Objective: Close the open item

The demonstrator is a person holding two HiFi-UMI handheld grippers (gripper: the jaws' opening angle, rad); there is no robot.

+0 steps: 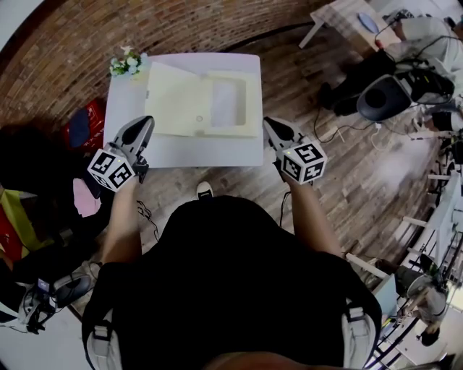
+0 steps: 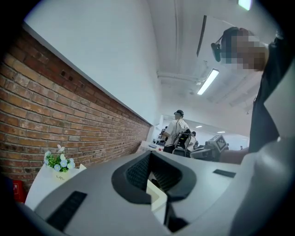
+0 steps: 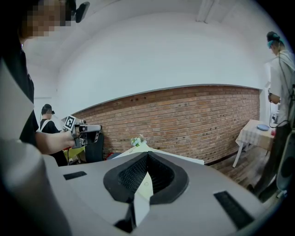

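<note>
Left gripper (image 1: 147, 120): closed, pointing forward | right gripper (image 1: 268, 122): closed, pointing forward

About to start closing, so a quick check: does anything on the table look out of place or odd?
Only the box stands out: it lies open on the table, its lid folded out flat toward the flowers. Nothing looks spilled or damaged. The left gripper and right gripper are shut and empty.

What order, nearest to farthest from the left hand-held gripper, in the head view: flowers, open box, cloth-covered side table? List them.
1. Open box, right beside the left hand-held gripper.
2. Flowers, white table's far-left corner.
3. Cloth-covered side table, far right.
</note>
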